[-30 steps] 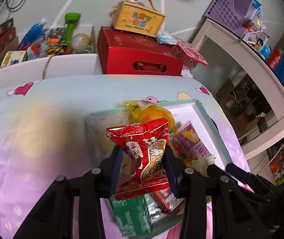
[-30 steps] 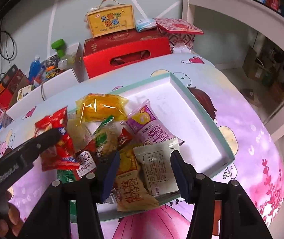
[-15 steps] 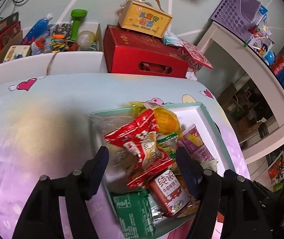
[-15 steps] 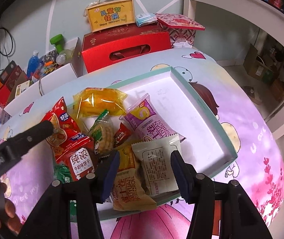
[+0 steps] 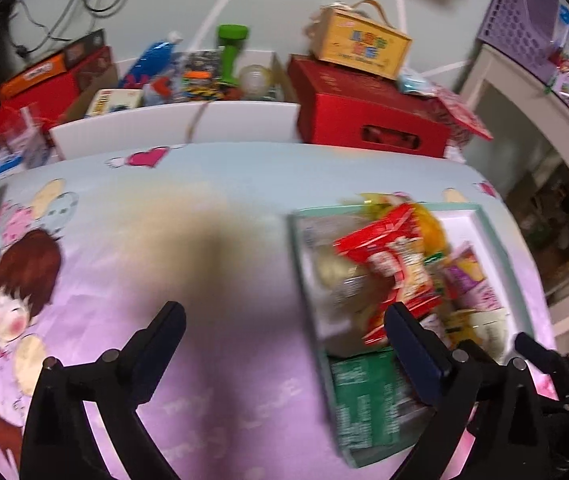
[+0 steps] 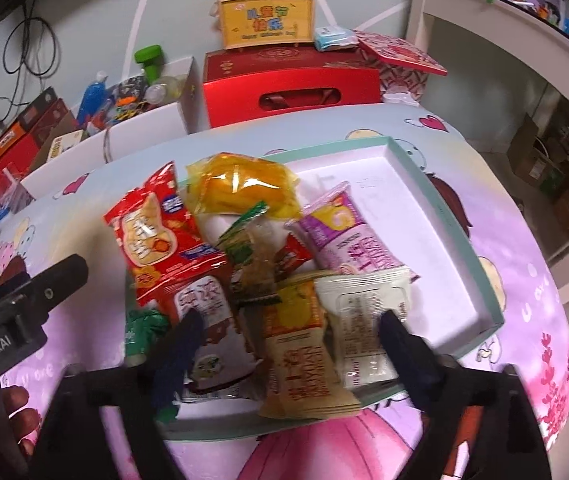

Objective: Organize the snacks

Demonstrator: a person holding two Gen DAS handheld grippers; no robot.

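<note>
cartoon-print desk point(image 5: 212, 280) lies under the empty, spread left gripper point(image 5: 284, 332), the snack tray point(image 6: 444, 216) to its right, where the right gripper point(image 6: 288, 332) gapes empty over packets.

A mint-rimmed white tray point(image 6: 444, 216) holds a red packet point(image 6: 160, 236), a yellow one point(image 6: 244, 188) at one o'clock, and a purple-and-white one point(image 6: 348, 236) at three o'clock.
</note>
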